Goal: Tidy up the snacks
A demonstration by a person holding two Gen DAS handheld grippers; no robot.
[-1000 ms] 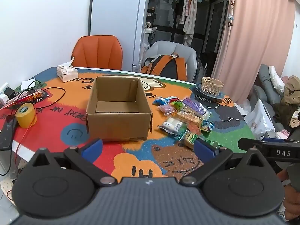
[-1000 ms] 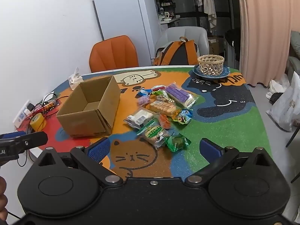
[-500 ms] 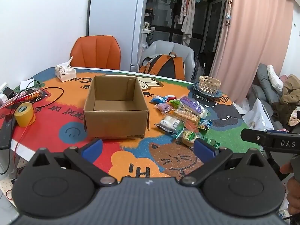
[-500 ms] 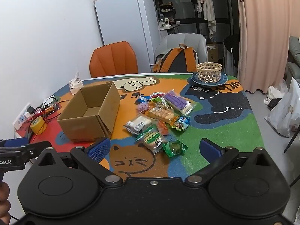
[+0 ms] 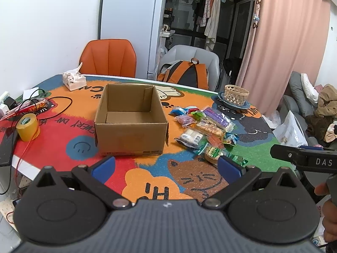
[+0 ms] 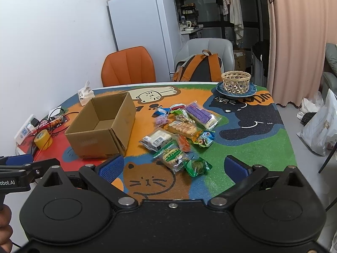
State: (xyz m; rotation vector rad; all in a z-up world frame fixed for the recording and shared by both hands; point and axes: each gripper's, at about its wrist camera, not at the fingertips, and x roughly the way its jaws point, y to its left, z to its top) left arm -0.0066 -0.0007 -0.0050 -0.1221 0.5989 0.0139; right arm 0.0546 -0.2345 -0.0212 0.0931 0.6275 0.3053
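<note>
An open, empty cardboard box (image 5: 130,124) (image 6: 103,126) stands on the colourful cat-print table mat (image 5: 147,181). To its right lies a pile of several wrapped snacks (image 5: 207,128) (image 6: 181,132), among them a purple packet (image 6: 201,115) and a green packet (image 6: 197,166). My left gripper (image 5: 166,166) is open and empty, held back above the near table edge in front of the box. My right gripper (image 6: 174,167) is open and empty, held back near the green packet.
A yellow tape roll (image 5: 28,126), cables and a power strip (image 6: 25,129) lie at the table's left. A tissue pack (image 5: 73,80) and a woven basket on a blue plate (image 6: 236,84) stand at the back. Chairs, a backpack (image 5: 185,73) and a fridge are behind.
Both grippers have drawn back and risen a little from the table; the box and snacks look slightly farther away. Nothing on the table has moved.
</note>
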